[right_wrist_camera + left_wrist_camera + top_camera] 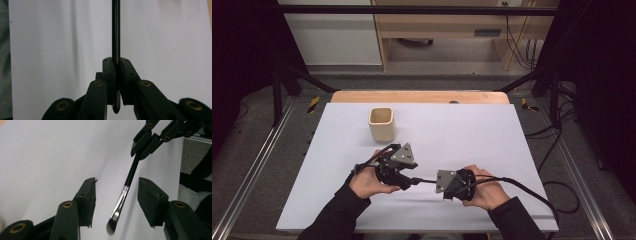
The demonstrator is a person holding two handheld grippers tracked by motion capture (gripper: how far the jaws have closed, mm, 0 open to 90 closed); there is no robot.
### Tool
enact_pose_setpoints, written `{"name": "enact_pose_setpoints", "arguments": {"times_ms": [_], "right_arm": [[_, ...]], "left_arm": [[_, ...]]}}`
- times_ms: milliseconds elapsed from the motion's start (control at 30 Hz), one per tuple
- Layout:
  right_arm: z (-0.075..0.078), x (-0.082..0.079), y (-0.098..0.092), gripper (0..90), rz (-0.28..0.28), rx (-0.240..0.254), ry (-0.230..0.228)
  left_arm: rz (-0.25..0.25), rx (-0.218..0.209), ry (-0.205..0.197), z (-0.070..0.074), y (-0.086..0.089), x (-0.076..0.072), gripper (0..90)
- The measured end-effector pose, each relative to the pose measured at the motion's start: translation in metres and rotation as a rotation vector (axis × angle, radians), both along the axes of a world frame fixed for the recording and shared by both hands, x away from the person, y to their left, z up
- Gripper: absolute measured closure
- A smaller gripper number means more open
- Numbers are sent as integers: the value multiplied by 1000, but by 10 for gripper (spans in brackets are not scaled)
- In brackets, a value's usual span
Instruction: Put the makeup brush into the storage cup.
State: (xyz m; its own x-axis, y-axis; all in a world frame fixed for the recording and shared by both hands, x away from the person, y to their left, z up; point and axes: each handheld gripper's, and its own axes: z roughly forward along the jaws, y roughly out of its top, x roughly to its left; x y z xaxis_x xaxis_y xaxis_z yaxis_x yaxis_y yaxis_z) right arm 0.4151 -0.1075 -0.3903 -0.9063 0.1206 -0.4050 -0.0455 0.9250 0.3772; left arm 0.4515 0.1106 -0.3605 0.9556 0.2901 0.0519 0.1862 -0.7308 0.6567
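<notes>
Clamping the black handle of a makeup brush (115, 30), the right claw (116, 65) has its jaws pressed together on it; the handle's far end runs out of frame. In the left gripper view the brush's bristle tip (111, 228) is blurred, hanging between the parted jaws of the left claw (117, 195), untouched by either pad, above the white tabletop (45, 157). A beige cup (381, 123) stands well apart.
</notes>
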Motion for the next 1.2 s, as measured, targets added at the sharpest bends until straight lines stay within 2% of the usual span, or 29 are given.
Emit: {"name": "enact_pose_setpoints", "arguments": {"times_ms": [267,333,367,400,467,567,800,1033,1200], "right_arm": [[3,4,-12,840,-52,40,15],[3,5,-15,840,-58,57,16],[2,4,-16,840,-81,77,18],[4,6,-18,840,-61,64,12],[5,5,-19,840,-74,73,14],[6,5,-22,839,-83,98,16],[5,7,-29,839,-114,136,35],[0,9,-32,839,-142,209,27],[-6,9,-33,839,-173,276,45]], "left_arm": [[84,-81,-27,-2,21,-1,315],[108,-106,-34,-4,26,-1,276],[118,-117,-40,-5,28,-1,265],[132,-130,-42,-6,30,-2,252],[151,-143,-47,-7,34,-2,224],[187,-187,-46,-10,41,-4,190],[240,-244,-56,-20,51,-9,147],[287,-295,-59,-29,56,-12,137],[318,-343,-43,-34,60,-13,131]]}}
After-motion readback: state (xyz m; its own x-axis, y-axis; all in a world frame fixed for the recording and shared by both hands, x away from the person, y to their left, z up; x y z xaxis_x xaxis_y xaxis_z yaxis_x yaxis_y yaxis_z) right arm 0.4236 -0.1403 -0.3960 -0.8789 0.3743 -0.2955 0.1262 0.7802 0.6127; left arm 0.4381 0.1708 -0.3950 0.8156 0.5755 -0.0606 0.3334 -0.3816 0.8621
